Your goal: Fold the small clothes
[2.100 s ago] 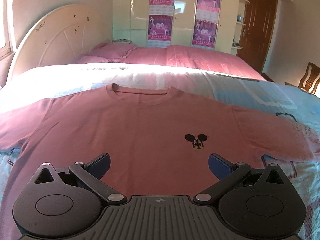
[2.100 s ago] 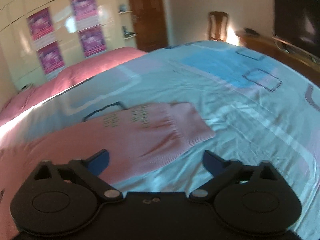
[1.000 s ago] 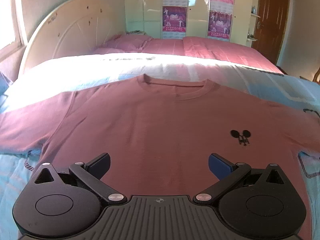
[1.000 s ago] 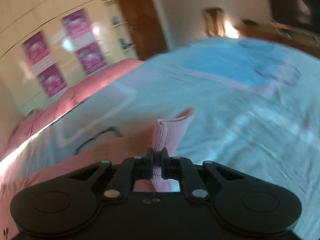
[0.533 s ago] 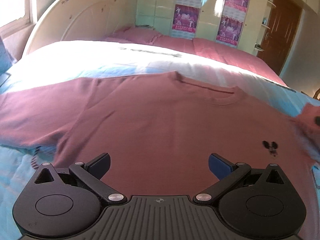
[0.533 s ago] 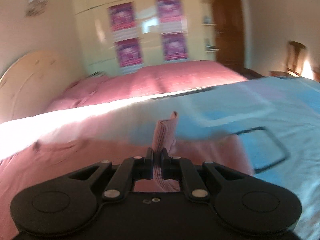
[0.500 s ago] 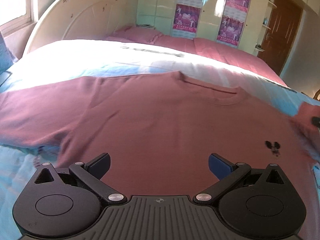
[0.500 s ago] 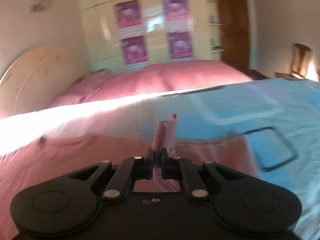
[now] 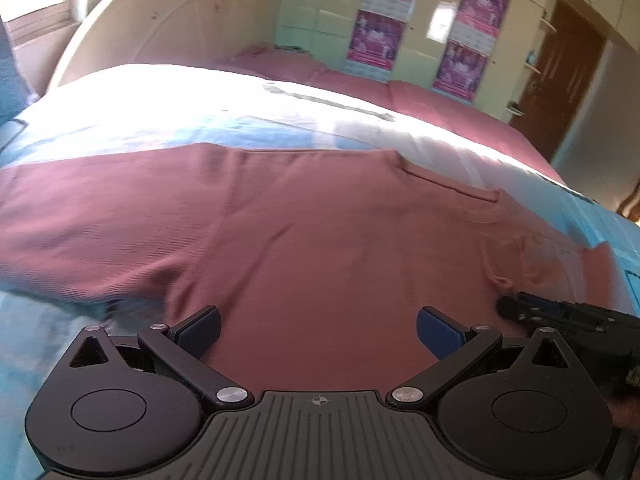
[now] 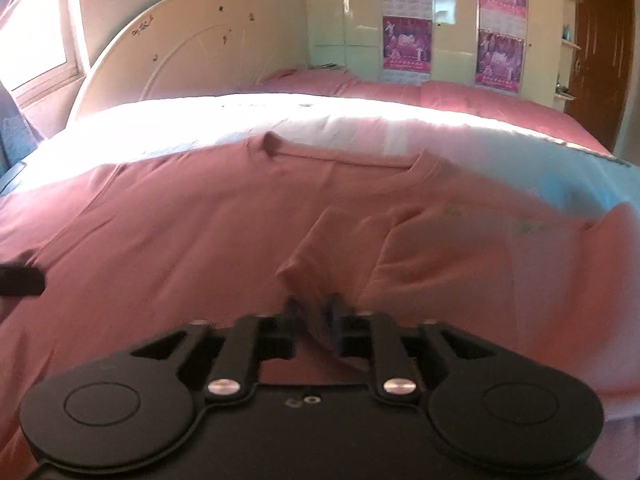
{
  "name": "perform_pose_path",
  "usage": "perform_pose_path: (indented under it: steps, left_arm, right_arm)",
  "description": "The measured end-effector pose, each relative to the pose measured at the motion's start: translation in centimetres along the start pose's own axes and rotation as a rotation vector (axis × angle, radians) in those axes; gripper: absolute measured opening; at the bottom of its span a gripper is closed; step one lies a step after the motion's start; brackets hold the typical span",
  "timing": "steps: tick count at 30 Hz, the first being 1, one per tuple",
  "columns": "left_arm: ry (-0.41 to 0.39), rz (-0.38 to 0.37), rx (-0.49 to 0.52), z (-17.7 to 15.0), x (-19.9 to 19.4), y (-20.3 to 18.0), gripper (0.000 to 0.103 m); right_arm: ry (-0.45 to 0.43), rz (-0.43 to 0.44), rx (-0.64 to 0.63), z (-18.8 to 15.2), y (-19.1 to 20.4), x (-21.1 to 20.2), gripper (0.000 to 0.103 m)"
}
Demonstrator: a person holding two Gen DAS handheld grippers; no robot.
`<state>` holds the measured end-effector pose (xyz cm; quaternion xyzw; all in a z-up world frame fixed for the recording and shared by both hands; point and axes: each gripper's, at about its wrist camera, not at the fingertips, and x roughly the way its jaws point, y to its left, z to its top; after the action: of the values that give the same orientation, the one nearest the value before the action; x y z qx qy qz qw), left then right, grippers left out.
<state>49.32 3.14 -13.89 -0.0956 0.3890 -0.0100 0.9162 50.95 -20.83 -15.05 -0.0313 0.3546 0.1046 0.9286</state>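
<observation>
- No writing can be read: the purple posters on the cream wardrobe doors are too small and blurred, and no print shows on the shirt in either view.
- The pink T-shirt lies chest-up on the bed, neckline toward the headboard at 12 o'clock, over a light blue sheet.
- The left gripper has its blue-padded fingers spread wide above the shirt's lower body, nothing between them; the cloth shows through the gap.
- The right gripper has just been opening: its fingers stand a little apart, with the folded-over sleeve between them. Blur hides whether the pads touch the cloth.
- That sleeve lies across the shirt's chest, running from the fingers toward 1 o'clock in the right wrist view.
- Only the left wrist view shows the shirt's other sleeve, spread flat toward 9 o'clock, and the right gripper from outside at 4 o'clock.
- Only the right wrist view shows the folded sleeve close up, a window at 10 o'clock, and a dark fingertip of the left gripper at 9 o'clock.
</observation>
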Motion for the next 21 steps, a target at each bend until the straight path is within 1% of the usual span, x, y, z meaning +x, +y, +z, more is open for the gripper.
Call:
perform_pose_path:
  steps: [1, 2, 4, 5, 6, 8, 10, 11, 12, 14, 16, 17, 18, 19, 21]
  left_arm:
    - [0.000, -0.020, 0.007, 0.1, 0.3, -0.7, 0.103]
    - [-0.002, -0.041, 0.017, 0.3, 0.7, -1.5, 0.103]
    - [-0.001, -0.096, 0.040, 0.8, 1.8, -3.2, 0.103]
    - [-0.004, -0.120, 0.052, 0.8, 2.0, -4.3, 0.103]
    - [-0.006, -0.147, 0.070, 1.0, 2.8, -5.5, 0.103]
    - [0.005, -0.204, 0.092, 1.5, 4.5, -7.9, 0.102]
    - [0.035, -0.254, 0.093, 2.2, 6.6, -10.2, 0.087]
    - [0.058, -0.270, 0.092, 2.5, 7.5, -11.2, 0.074]
    - [0.084, -0.279, 0.092, 2.8, 8.5, -12.1, 0.071]
    - [0.121, -0.269, 0.106, 3.1, 10.3, -14.0, 0.068]
    - [0.126, -0.257, 0.134, 3.4, 11.6, -15.8, 0.053]
    - [0.118, -0.252, 0.150, 3.4, 11.5, -16.4, 0.023]
    - [0.120, -0.250, 0.157, 3.6, 11.8, -17.0, 0.008]
    - [0.114, -0.260, 0.143, 3.8, 11.6, -17.0, 0.008]
    - [0.055, -0.258, 0.141, 3.8, 10.5, -16.6, 0.008]
  right_arm:
    - [-0.012, 0.004, -0.002, -0.1, 0.0, -0.6, 0.044]
    - [-0.026, 0.009, 0.006, -0.2, -0.2, -1.4, 0.043]
    - [-0.069, 0.009, 0.054, -0.2, -1.4, -3.1, 0.017]
    - [-0.080, -0.003, 0.085, -0.2, -2.4, -4.0, 0.003]
    - [-0.087, -0.027, 0.114, -0.2, -3.4, -4.8, 0.006]
    - [-0.114, -0.084, 0.165, -0.8, -5.2, -6.7, 0.006]
    - [-0.128, -0.138, 0.205, -1.0, -7.6, -8.1, 0.007]
    - [-0.134, -0.179, 0.220, -1.2, -8.6, -8.8, 0.008]
    - [-0.139, -0.220, 0.238, -1.5, -9.8, -9.6, 0.008]
    - [-0.145, -0.292, 0.290, -2.2, -12.3, -11.1, 0.009]
    - [-0.148, -0.363, 0.352, -3.1, -14.5, -12.7, 0.009]
    - [-0.150, -0.388, 0.383, -3.5, -15.5, -13.3, 0.009]
    - [-0.151, -0.409, 0.415, -3.8, -16.4, -13.7, 0.010]
    - [-0.151, -0.425, 0.440, -4.0, -17.0, -13.7, 0.010]
    - [-0.149, -0.447, 0.488, -4.9, -18.1, -14.2, 0.010]
